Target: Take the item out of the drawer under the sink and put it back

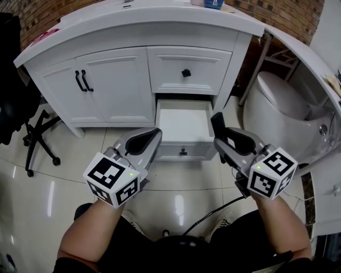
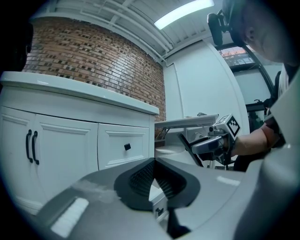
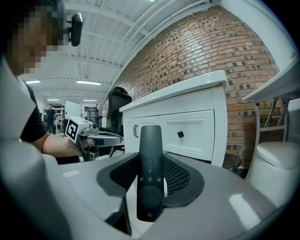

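Forearms reach in from the bottom of the head view, each ending in a cube of black-and-white square markers. The right claw (image 1: 222,139) has its grey jaws wide apart and clamped on a slim black remote (image 1: 217,125). In the right gripper view the remote (image 3: 150,187) stands upright between the ribbed black pads, a round button pad low on its matte face and small keys above it. The left claw (image 1: 154,134) holds nothing; in the left gripper view its ribbed pads meet at the tips (image 2: 153,161).

Just beyond both claws, the lower drawer (image 1: 184,125) of the white vanity is pulled out, a shallow box with a smooth white inside and a small black knob (image 1: 183,152) on its front. Above it sits a shut panelled drawer (image 1: 186,73), and to the left are two panelled doors with curved black handles (image 1: 82,81). The curved white bench (image 1: 160,21) tops the vanity before a rough brick wall (image 1: 42,16). A rounded white toilet (image 1: 277,106) stands at the right on the glossy tiled floor (image 1: 64,181).
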{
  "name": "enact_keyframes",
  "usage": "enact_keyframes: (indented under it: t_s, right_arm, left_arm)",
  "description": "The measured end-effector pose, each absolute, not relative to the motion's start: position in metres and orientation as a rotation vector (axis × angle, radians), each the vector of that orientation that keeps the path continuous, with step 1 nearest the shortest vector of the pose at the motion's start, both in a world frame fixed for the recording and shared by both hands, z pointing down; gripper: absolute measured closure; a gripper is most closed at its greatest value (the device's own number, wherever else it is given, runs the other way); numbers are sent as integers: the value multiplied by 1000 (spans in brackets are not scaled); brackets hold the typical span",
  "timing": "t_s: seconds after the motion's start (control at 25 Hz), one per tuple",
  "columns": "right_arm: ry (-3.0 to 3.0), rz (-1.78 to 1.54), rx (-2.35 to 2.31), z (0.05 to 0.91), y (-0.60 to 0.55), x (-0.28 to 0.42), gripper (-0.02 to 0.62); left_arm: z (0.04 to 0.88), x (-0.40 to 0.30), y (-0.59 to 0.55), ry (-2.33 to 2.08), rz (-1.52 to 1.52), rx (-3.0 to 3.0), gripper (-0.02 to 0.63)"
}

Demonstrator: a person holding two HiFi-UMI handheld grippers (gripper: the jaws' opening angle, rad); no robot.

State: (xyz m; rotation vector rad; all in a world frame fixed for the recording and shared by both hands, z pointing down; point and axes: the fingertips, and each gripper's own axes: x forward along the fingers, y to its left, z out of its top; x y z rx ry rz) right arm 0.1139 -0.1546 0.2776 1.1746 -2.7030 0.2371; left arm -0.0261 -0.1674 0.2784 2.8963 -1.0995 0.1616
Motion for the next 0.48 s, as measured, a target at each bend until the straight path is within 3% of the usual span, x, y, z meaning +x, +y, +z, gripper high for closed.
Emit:
enact_keyframes:
  t_s: [0.48]
  right_arm:
    - [-2707,255,1114,286,-154,107,431]
  left_arm:
    - [280,-28,-168,-1114,153,2886,600]
